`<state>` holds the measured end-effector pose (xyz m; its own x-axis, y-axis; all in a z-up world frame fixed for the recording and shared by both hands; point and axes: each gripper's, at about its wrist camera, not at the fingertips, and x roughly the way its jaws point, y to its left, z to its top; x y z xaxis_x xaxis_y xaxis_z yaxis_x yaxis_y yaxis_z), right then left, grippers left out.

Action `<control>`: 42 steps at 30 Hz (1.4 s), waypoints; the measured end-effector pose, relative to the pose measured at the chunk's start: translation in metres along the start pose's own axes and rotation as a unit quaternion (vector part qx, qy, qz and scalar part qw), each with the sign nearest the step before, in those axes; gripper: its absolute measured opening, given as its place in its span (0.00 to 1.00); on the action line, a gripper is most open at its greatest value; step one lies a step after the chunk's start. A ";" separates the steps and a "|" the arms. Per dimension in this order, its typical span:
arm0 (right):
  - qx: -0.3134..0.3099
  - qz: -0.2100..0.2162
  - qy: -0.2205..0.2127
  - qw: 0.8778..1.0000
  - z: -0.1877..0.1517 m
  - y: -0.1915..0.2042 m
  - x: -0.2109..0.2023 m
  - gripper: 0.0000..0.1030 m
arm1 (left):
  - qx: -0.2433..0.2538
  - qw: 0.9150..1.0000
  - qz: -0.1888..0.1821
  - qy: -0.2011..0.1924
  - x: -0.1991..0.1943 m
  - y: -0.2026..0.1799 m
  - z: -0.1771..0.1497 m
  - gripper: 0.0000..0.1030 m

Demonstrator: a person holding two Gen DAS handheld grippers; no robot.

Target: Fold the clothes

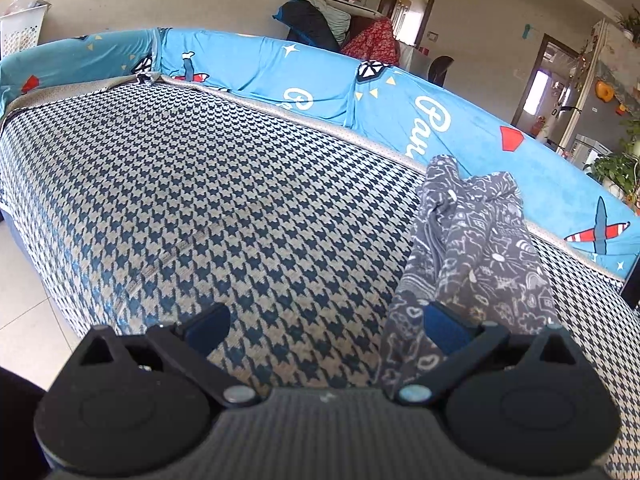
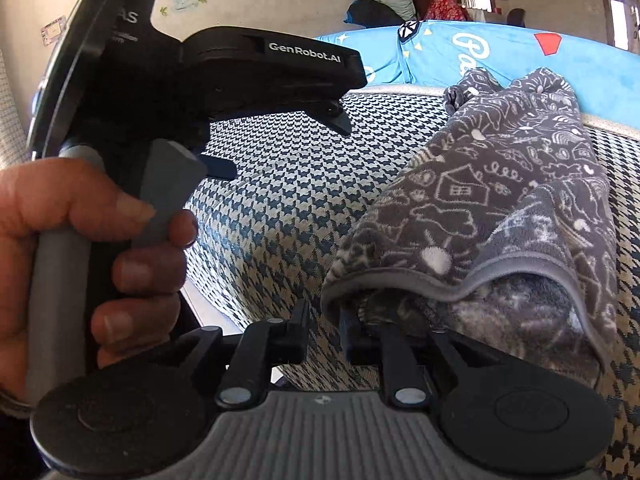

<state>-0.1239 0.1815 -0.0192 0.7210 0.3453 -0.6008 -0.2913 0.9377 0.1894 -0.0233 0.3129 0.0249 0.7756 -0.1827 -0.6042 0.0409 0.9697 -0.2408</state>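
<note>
1. The left gripper (image 1: 326,328) stands with its jaws spread wide above the houndstooth sofa cover (image 1: 200,208). Nothing lies between its fingers; the right-hand finger (image 1: 446,326) sits against the near edge of the grey patterned garment (image 1: 476,248).
2. That garment, dark grey with white doodle drawings of houses and hearts, lies bunched in a long heap on the seat. In the left wrist view it runs from the gripper's right-hand finger back toward the blue sofa back cover (image 1: 320,84).
3. In the right wrist view the garment (image 2: 500,184) fills the right half of the frame, with a grey-bound hem (image 2: 452,276) curling open just ahead of the right gripper (image 2: 324,332).
4. The right gripper's jaws stand narrow, a small gap showing between them. The hem drapes over the right-hand finger, and whether the cloth is pinched between the two cannot be told.
5. A hand (image 2: 100,248) wraps the grey handle of the left gripper (image 2: 288,140), seen from the side at the left of the right wrist view, with one finger on the trigger.
6. Behind the sofa, a pile of dark and red cloth (image 1: 340,28) rests near a doorway.
7. Potted plants (image 1: 616,168) stand at the far right.
</note>
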 end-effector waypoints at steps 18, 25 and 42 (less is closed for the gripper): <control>0.019 -0.178 -0.050 0.982 -0.021 -0.041 -0.073 0.19 | 0.085 0.993 -0.075 0.022 0.000 -0.065 -0.027 1.00; -0.022 -0.230 -0.054 0.971 -0.025 -0.045 -0.070 0.19 | 0.100 0.992 -0.075 0.036 0.006 -0.073 -0.034 1.00; 0.040 -0.261 -0.054 0.963 -0.032 -0.059 -0.089 0.04 | 0.048 0.994 -0.055 0.083 0.027 -0.053 -0.035 1.00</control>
<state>-0.1906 0.0938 -0.0015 0.8186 -0.1759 -0.5468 0.1743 0.9831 -0.0552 -0.0266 0.2505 -0.0056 0.6490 -0.3045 -0.6972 0.1848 0.9521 -0.2438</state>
